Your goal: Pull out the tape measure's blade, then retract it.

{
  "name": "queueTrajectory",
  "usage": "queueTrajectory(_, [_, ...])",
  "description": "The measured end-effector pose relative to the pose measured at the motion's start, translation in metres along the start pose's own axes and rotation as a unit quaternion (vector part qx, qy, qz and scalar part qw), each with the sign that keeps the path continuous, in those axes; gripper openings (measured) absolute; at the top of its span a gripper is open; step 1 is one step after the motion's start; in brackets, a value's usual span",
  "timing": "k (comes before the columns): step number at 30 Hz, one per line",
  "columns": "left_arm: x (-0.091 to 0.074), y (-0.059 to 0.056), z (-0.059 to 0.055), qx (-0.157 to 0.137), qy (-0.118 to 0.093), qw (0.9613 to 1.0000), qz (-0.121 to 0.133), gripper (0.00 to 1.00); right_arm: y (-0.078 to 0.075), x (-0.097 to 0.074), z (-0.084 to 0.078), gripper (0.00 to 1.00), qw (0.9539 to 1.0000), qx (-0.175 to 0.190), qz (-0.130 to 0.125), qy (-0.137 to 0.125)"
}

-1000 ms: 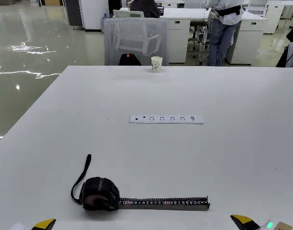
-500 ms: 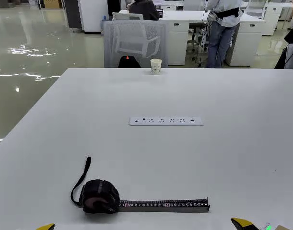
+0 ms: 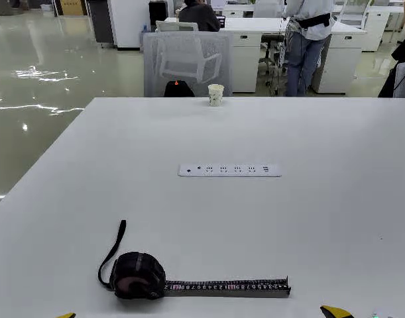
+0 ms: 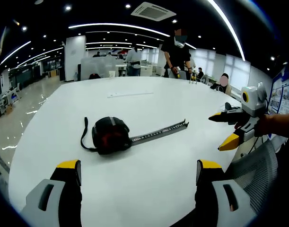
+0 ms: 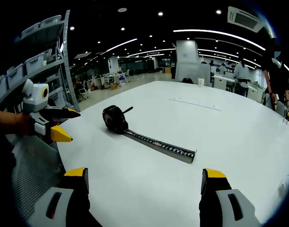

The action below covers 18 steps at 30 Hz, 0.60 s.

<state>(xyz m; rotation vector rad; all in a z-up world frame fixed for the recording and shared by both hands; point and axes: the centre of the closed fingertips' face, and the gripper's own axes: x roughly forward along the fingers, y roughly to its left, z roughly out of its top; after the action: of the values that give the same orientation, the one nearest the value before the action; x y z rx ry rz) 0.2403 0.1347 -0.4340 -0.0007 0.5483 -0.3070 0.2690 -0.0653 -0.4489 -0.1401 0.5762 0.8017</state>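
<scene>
The wide white counter (image 3: 321,218) carries a long white power strip (image 3: 229,170) at its middle. The yellow-tipped left gripper (image 4: 138,166) and right gripper (image 5: 145,174) both have their jaws spread wide and hold nothing. The round black tape measure (image 3: 137,276) lies near the front edge, its dark blade (image 3: 229,287) drawn out flat. What looks like a small paper cup (image 3: 216,95) stands at the far edge.
</scene>
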Motion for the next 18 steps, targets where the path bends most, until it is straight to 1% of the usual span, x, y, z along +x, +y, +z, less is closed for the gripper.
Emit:
queueTrajectory(7, [0.0010,-0.0006,-0.0001,-0.001,0.000,1.0000,0.001,0.99,-0.0010,-0.0005,-0.0005,0.99,1.0000,0.001,0.003,-0.002])
queueTrajectory(10, [0.0016,-0.0001,-0.0001,-0.002,0.000,1.0000,0.006,0.99,-0.0004,-0.0005,0.0004,0.99,0.9999,0.004,0.009,-0.007])
queueTrajectory(14, [0.0031,0.0007,0.0017,-0.008,-0.004,0.9999,0.012,0.99,-0.0023,0.0004,-0.0004,0.99,0.9999,0.000,0.012,-0.005])
queueTrajectory(18, [0.0060,0.0006,0.0025,-0.012,-0.003,0.9998,0.012,0.99,-0.0060,0.0012,0.0006,0.98,0.9999,-0.001,0.015,-0.006])
